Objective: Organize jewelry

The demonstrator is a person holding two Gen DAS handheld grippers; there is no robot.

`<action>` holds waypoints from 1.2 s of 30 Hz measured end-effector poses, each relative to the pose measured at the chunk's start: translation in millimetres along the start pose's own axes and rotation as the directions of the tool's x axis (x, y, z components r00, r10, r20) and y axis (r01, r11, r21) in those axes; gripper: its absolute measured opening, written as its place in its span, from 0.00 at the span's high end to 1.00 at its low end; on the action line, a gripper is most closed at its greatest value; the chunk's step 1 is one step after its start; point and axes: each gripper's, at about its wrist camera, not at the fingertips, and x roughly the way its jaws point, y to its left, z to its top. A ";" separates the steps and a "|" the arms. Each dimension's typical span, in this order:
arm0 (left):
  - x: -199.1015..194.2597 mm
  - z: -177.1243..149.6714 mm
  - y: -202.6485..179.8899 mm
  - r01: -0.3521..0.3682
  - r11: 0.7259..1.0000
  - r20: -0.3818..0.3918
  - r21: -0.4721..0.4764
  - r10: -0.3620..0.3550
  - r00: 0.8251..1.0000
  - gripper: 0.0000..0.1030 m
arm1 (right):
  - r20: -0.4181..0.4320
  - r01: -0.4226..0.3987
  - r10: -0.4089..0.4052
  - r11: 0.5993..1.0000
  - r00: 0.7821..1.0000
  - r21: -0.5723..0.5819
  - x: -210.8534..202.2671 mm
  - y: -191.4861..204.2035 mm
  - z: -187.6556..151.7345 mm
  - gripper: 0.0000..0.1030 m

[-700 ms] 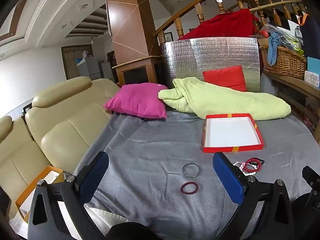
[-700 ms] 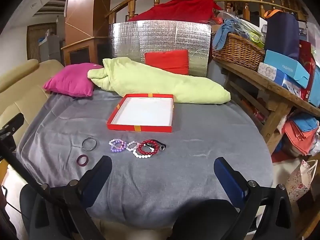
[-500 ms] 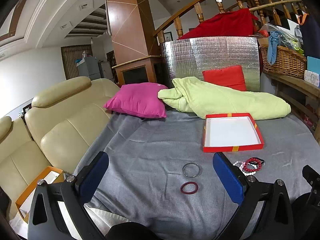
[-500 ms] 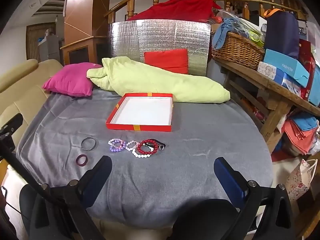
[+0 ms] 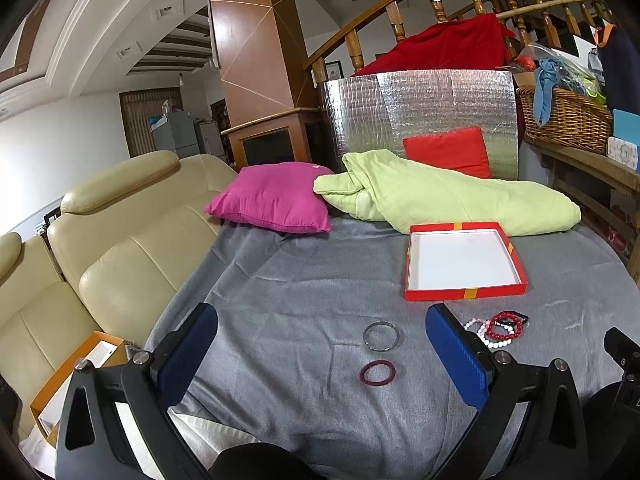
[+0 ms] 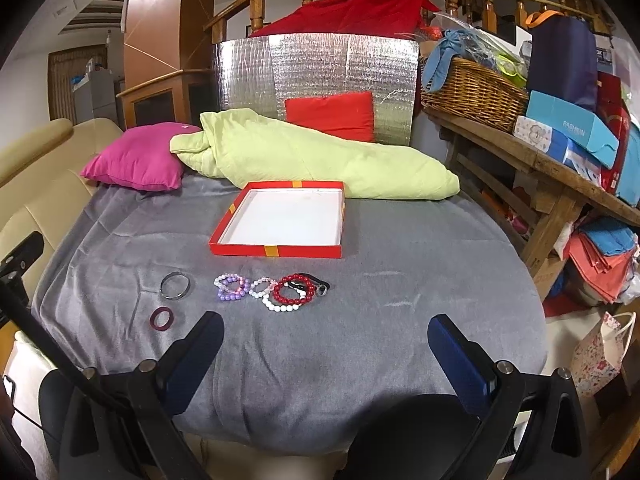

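A shallow red box with a white inside [image 6: 286, 220] [image 5: 460, 262] lies on the grey cloth. In front of it lie a silver bangle [image 6: 175, 285] [image 5: 381, 335], a dark red ring bangle [image 6: 162, 318] [image 5: 377, 372], a purple bead bracelet [image 6: 231, 287], a white bead bracelet [image 6: 280, 305], a red bead bracelet [image 6: 295, 290] [image 5: 506, 325] and a black band [image 6: 318, 282]. My left gripper [image 5: 320, 328] is open and empty, just short of the two bangles. My right gripper [image 6: 326, 340] is open and empty, short of the bead bracelets.
A pink cushion [image 6: 136, 156], a pale green blanket [image 6: 312, 156] and a red cushion [image 6: 330, 114] lie at the back. A beige sofa [image 5: 112, 232] is on the left. A wooden shelf [image 6: 540, 160] with a wicker basket [image 6: 472, 92] and boxes stands on the right.
Both views have shifted very slightly; the jewelry and box have not moved. Both grippers stay open.
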 end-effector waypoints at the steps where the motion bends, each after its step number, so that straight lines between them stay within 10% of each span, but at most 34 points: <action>1: 0.2 0.1 0.1 0.001 1.000 -0.004 -0.001 -0.001 1.000 0.00 | -0.015 -0.005 0.005 1.000 1.000 0.004 1.3 0.5 1.7 0.00; 30: 32.5 -11.7 -11.8 0.015 0.999 -0.079 0.032 -0.013 0.997 0.00 | 0.013 -0.006 0.006 0.999 1.000 0.053 35.5 -8.9 1.2 0.00; 36: 77.1 -26.1 -13.4 0.116 0.993 -0.156 0.006 -0.113 0.981 0.00 | -0.054 -0.053 0.057 0.996 0.997 0.069 81.9 -27.4 -4.5 0.00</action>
